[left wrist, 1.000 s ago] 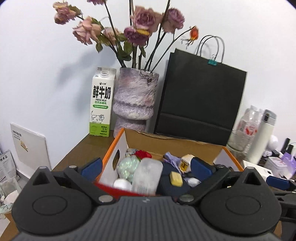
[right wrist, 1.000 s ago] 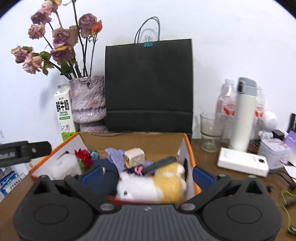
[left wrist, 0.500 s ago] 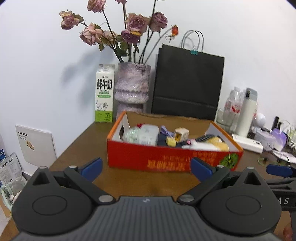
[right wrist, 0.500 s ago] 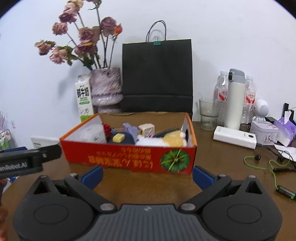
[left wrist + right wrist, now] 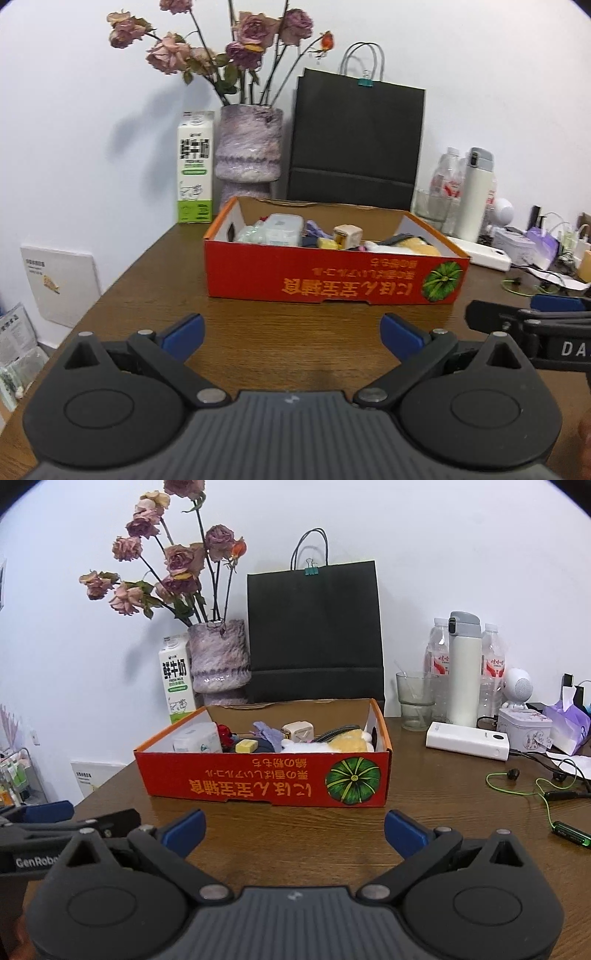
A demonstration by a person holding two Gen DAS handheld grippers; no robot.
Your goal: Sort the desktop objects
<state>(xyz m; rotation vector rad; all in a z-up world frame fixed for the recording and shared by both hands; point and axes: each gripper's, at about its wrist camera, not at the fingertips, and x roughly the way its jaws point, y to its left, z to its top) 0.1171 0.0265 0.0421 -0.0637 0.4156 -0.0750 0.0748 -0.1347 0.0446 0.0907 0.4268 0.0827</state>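
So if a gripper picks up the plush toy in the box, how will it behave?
The plush toy looks soft and furry, so it will probably squash between the fingers and sag where unsupported. It seems light for its size. A dark comb-like thing lies against it and may shift or come along.

I am at an office or home desk, prob. personal: wooden table point(image 5: 443, 794) by white wall, w/ vase of dried roses point(image 5: 218, 657), milk carton point(image 5: 176, 679), black paper bag point(image 5: 314, 627), thermos point(image 5: 463, 668), power bank point(image 5: 467, 740), earphones point(image 5: 517, 775).
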